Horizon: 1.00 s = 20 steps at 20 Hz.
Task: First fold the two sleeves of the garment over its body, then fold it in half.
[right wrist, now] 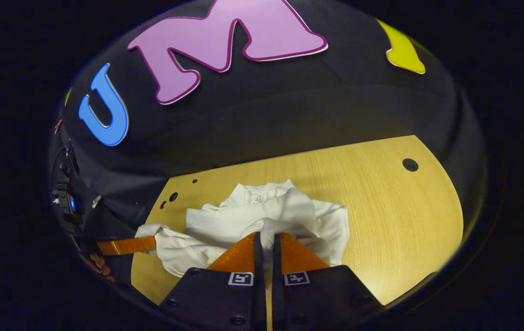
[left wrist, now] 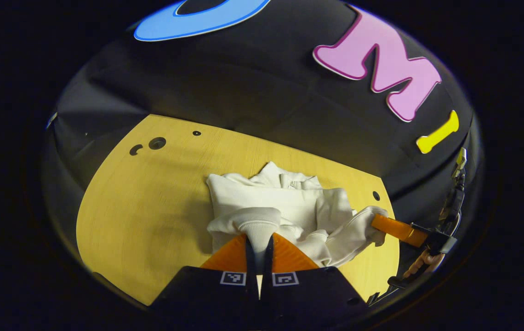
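Observation:
A white sweatshirt (left wrist: 266, 197) lies bunched on the yellow wooden table (left wrist: 151, 207), its collar (left wrist: 289, 179) at the far end and sleeves lying over the body. In the left gripper view my left gripper (left wrist: 259, 236) is shut on a ribbed white edge of the garment, raised off the table. To the right, the right gripper (left wrist: 378, 222) pinches another part of the near edge. In the right gripper view my right gripper (right wrist: 267, 235) is shut on white fabric of the sweatshirt (right wrist: 262, 216). The left gripper (right wrist: 151, 242) holds the cloth at the left.
The table (right wrist: 381, 207) has round holes at its far corners (left wrist: 156, 143) (right wrist: 410, 164). Bare wood spreads to the left in the left gripper view and to the right in the right gripper view. A person's hand (left wrist: 425, 262) holds the far gripper.

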Each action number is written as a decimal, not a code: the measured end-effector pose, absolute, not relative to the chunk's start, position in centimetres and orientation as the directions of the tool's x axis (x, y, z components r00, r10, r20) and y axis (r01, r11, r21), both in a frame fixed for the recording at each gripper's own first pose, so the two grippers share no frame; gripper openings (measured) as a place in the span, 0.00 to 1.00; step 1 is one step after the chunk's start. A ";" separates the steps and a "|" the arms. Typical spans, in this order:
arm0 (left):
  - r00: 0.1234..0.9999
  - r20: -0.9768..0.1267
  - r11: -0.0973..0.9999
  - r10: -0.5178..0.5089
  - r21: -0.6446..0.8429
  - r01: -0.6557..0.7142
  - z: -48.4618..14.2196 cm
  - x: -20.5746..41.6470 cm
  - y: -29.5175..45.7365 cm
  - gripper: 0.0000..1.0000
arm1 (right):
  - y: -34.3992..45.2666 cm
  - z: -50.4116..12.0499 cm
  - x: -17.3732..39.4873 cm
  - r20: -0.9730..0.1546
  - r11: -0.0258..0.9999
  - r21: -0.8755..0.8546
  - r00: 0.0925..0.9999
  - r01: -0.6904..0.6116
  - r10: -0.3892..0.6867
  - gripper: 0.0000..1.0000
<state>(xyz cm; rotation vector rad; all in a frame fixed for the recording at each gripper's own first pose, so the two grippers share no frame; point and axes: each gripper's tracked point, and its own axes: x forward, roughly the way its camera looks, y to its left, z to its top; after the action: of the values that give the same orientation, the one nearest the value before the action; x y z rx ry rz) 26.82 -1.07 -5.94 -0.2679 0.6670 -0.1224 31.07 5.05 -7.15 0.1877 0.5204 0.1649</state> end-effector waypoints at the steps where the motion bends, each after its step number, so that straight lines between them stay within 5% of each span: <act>1: 0.783 -0.593 0.961 -0.188 -0.277 0.021 -6.3 28.2 -0.9 0.06 | 4.9 -7.5 32.4 -0.477 0.971 0.213 0.857 -0.105 0.197 0.09; 6: 0.817 -0.556 0.969 -0.151 -0.245 0.013 -8.5 35.2 -1.2 0.11 | 4.6 -9.6 36.9 -0.467 0.975 0.207 0.869 -0.074 0.166 0.09; 9: 0.852 -0.517 0.991 -0.086 -0.130 0.022 -9.0 38.2 0.1 0.25 | 4.5 -11.3 38.1 -0.477 0.979 0.190 0.865 -0.069 0.153 0.13; 12: 0.881 -0.464 0.996 -0.088 -0.068 0.063 -6.8 38.3 -0.7 0.68 | 4.2 -11.2 37.9 -0.466 0.986 0.143 0.873 -0.087 0.145 0.54; 14: 0.906 -0.416 0.996 -0.084 -0.061 0.065 -5.0 37.9 -0.7 0.82 | 3.5 -10.4 37.4 -0.451 0.991 0.104 0.884 -0.082 0.120 0.75; 15: 0.920 -0.383 0.996 -0.086 -0.066 0.066 -4.2 37.8 -0.5 0.97 | 3.1 -9.8 37.2 -0.435 0.993 0.094 0.894 -0.076 0.109 0.92; 17: 0.929 -0.357 0.994 -0.098 -0.076 0.076 -3.0 36.9 -0.7 0.98 | 2.6 -8.5 36.5 -0.411 0.993 0.092 0.906 -0.070 0.102 1.00; 20: 0.950 -0.300 0.996 -0.087 -0.040 0.079 -0.9 35.2 -0.1 0.98 | 1.7 -5.8 34.8 -0.349 0.997 0.068 0.935 -0.046 0.067 0.99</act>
<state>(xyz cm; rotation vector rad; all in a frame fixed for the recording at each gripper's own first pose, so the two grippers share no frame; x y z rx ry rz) 35.19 -0.08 -0.87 -0.0275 0.3061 -0.0843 34.81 1.66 -5.84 0.0587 0.3592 0.0575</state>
